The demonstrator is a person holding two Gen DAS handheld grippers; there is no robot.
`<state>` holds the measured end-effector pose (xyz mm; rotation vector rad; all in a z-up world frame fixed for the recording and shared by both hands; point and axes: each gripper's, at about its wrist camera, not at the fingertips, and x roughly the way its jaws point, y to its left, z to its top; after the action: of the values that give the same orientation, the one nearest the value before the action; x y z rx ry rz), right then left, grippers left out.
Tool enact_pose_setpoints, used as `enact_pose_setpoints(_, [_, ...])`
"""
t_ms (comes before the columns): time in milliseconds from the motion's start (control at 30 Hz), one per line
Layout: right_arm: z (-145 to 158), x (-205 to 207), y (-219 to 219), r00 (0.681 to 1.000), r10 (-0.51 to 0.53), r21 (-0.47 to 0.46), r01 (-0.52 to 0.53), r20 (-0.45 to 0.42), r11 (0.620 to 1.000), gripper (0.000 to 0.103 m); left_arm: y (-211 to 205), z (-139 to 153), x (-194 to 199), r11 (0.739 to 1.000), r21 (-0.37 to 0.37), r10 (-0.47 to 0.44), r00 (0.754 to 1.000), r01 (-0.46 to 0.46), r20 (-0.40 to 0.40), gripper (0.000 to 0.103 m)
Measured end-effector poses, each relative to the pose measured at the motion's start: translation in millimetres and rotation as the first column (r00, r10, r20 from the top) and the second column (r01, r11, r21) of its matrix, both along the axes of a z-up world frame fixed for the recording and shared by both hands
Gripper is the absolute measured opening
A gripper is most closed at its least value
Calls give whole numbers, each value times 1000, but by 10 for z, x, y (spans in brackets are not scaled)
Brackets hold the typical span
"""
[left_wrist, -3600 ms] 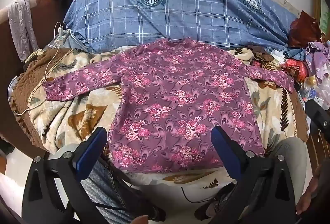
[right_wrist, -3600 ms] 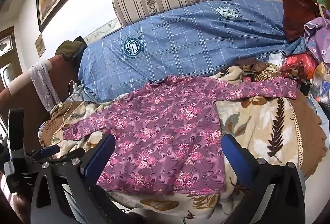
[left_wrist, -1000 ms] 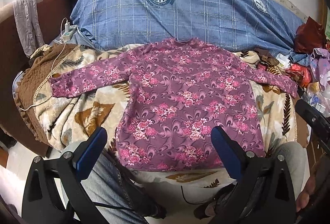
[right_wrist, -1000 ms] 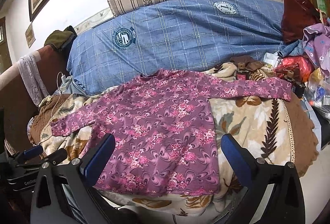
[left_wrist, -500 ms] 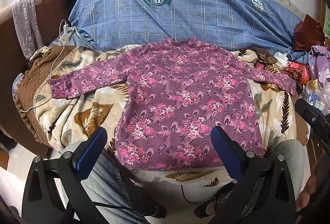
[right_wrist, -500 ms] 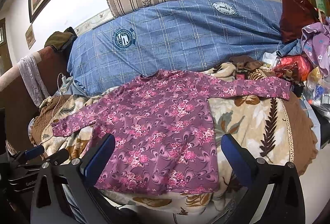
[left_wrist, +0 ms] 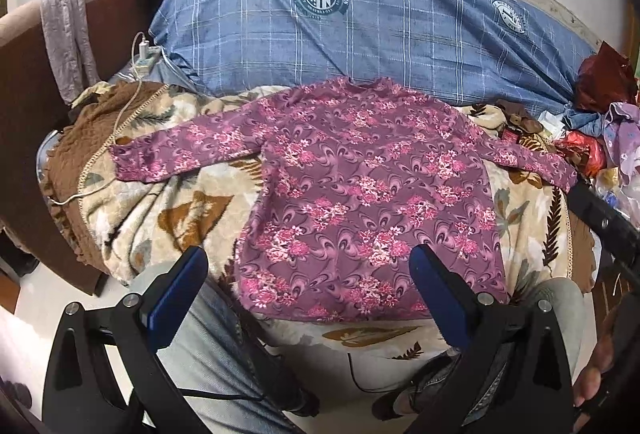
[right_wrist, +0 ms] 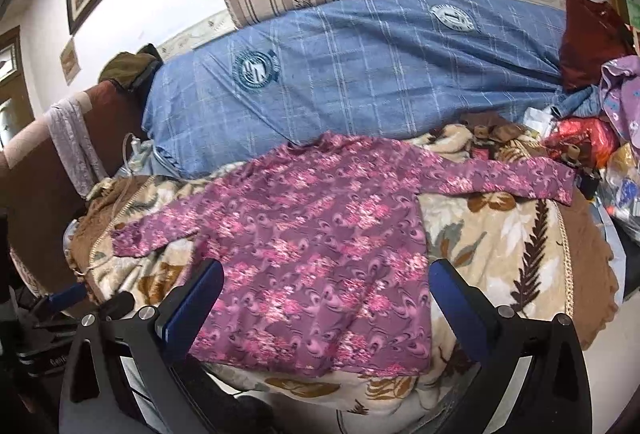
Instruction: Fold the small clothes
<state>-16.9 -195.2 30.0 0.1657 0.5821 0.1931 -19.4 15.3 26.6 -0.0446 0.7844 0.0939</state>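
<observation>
A purple top [left_wrist: 360,190] with pink flowers lies flat and open on the leafy blanket [left_wrist: 160,206]; both long sleeves stick out to the sides; its neck points at the blue pillow [left_wrist: 360,30].

One floral top [left_wrist: 360,194], two grippers

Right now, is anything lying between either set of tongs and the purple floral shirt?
Nothing visible does. The purple floral shirt lies spread flat on the leaf-print blanket, nothing on top of it. Both the left tongs and right tongs hang open just short of its near hem.
</observation>
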Motion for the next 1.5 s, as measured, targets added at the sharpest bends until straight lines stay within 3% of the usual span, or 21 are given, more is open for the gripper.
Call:
enact_pose_setpoints(233, [115, -154, 112, 998, 60, 26, -59, -23, 998, 102, -54, 147, -195, 1000, 18, -14, 1000, 14, 26, 101])
enact_pose_setpoints(867, [287, -408, 183, 998, 62, 29, -62, -5, 998, 103, -140, 250, -455, 997, 55, -47, 998, 44, 52, 102])
enact_pose_setpoints(1500, [-40, -49, 85, 996, 32, 40, -29, -78, 999, 103, -155, 28, -161, 998, 42, -37, 999, 37, 5, 101])
